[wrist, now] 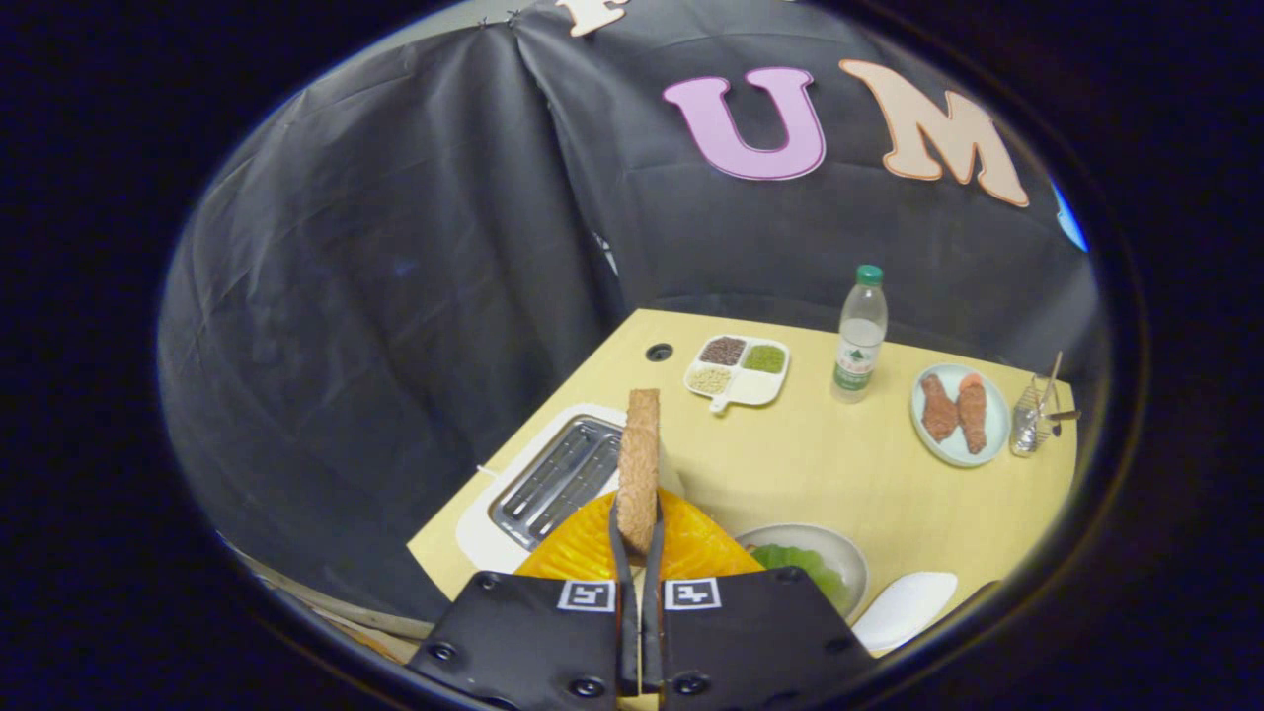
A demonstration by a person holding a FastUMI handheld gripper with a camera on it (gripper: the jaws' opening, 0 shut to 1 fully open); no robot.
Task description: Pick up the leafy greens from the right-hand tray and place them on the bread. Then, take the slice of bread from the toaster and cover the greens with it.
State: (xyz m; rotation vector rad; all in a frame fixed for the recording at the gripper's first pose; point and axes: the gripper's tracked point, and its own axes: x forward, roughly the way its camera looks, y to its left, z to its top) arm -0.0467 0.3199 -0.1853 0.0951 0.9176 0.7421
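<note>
The jaws grasp 1 slice of bread point(639, 466) upright, edge-on, above the orange plate point(583, 548); the toaster point(553, 474) sits beyond, seemingly empty; greens point(802, 565) lie in a bowl point(839, 553) on the tabletop point(820, 464).

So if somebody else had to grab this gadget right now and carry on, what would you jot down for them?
Gripper: fingers shut on the bread slice, held upright on edge above the orange plate.
Toaster: just beyond the plate, slots empty, so the slice is already out.
Leafy greens: some lie in the bowl right of the plate. Whether any sit on the bread on the plate is hidden behind the fingers.
Left: check the greens are on the bread, then lay the held slice flat over them and let go.
</note>
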